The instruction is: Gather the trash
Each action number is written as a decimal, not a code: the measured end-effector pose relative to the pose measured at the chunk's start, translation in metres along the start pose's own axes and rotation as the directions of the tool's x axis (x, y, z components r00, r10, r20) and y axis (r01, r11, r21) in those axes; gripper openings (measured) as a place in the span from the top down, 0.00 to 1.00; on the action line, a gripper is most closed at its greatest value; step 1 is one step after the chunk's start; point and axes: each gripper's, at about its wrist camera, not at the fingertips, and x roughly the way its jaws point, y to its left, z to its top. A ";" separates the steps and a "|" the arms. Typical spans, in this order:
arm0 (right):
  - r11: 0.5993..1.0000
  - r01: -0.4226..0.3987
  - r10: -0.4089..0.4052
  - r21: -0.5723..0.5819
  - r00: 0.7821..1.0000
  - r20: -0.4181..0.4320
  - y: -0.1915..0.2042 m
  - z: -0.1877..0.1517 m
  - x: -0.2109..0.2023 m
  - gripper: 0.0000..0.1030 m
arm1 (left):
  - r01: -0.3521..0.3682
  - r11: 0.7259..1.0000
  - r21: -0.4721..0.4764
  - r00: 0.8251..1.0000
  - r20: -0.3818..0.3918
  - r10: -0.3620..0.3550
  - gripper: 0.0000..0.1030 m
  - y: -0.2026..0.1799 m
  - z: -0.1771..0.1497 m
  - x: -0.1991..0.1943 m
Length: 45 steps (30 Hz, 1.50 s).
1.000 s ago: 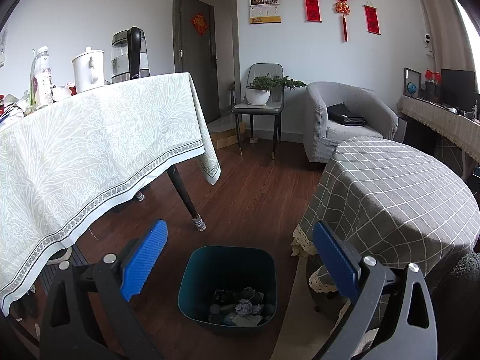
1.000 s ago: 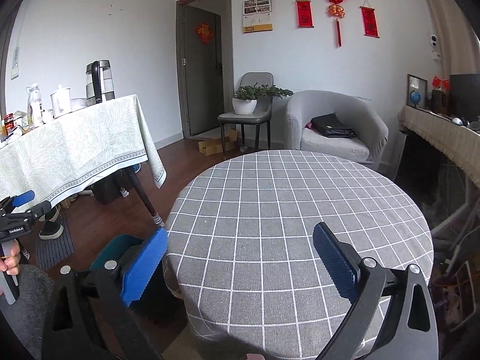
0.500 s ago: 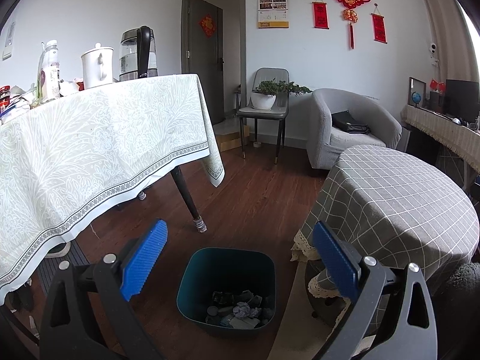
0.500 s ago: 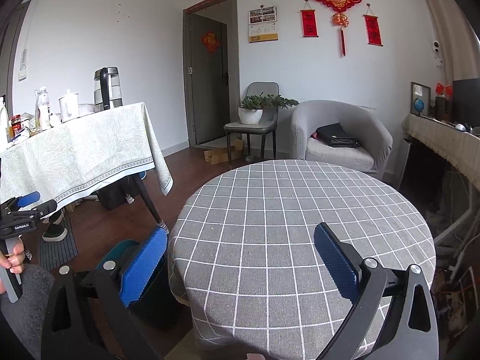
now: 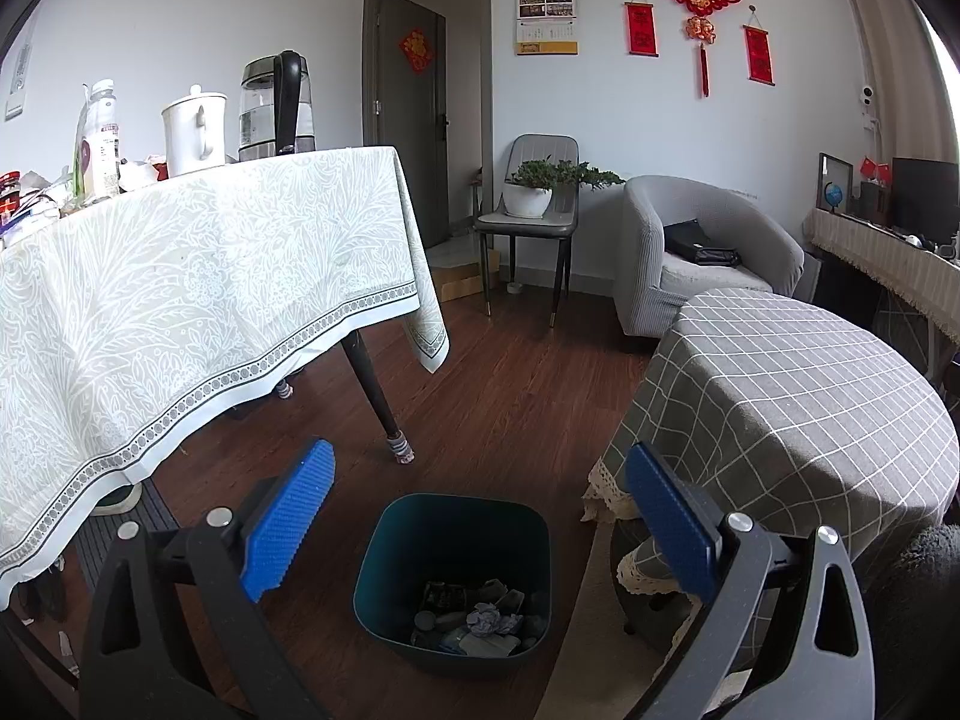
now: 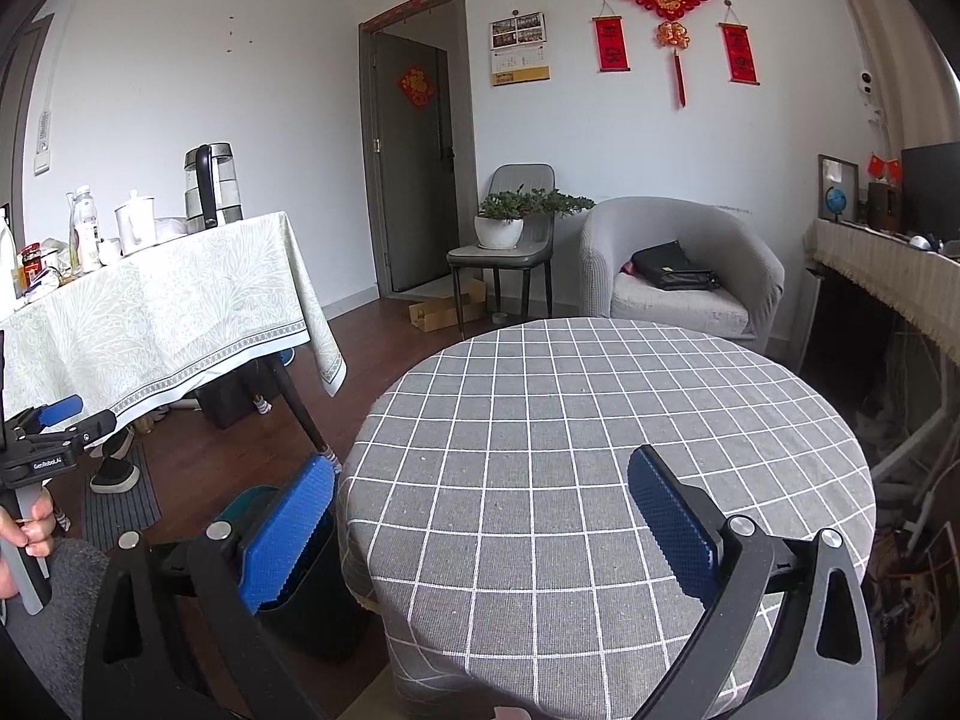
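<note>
A dark teal bin [image 5: 456, 582] stands on the wood floor beside the round table. Crumpled paper and other trash [image 5: 480, 618] lie in its bottom. My left gripper [image 5: 480, 516] hangs open above the bin with nothing between its blue pads. My right gripper [image 6: 480, 522] is open and empty over the near part of the round table with the grey checked cloth [image 6: 600, 450], whose top shows no trash. The bin [image 6: 312, 588] shows partly behind the right gripper's left finger. The left gripper [image 6: 48, 426] appears at the left edge, held by a hand [image 6: 24, 534].
A table under a pale leaf-print cloth [image 5: 180, 300] stands to the left, carrying a kettle [image 5: 276, 102], a white jug [image 5: 192, 132] and bottles. A chair with a potted plant [image 5: 531, 192], a grey armchair [image 5: 702, 252] and a door [image 5: 414, 120] line the far wall.
Both views have risen and tilted up slightly. The left gripper stays open over the bin, and the right gripper stays open over the checked table.
</note>
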 end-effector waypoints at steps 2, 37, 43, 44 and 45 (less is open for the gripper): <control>1.000 -0.001 0.001 0.008 1.000 0.001 -0.001 0.000 0.000 0.04 | 0.000 1.000 0.001 1.000 -0.001 0.000 0.04 -0.001 0.000 0.000; 1.000 -0.005 0.005 0.016 1.000 -0.004 -0.004 0.000 0.000 0.03 | 0.000 1.000 0.007 1.000 -0.002 0.000 0.04 -0.003 -0.002 0.001; 1.000 -0.005 0.005 0.017 1.000 -0.004 -0.004 0.000 0.000 0.03 | 0.000 1.000 0.007 1.000 -0.002 0.000 0.04 -0.004 -0.002 0.001; 1.000 -0.004 0.004 0.016 1.000 -0.004 -0.004 0.000 0.000 0.03 | 0.000 1.000 0.007 1.000 -0.002 0.000 0.04 -0.004 -0.002 0.001; 1.000 -0.004 0.004 0.016 1.000 -0.004 -0.004 0.000 0.000 0.03 | -0.001 1.000 0.007 1.000 -0.002 0.001 0.04 -0.004 -0.002 0.001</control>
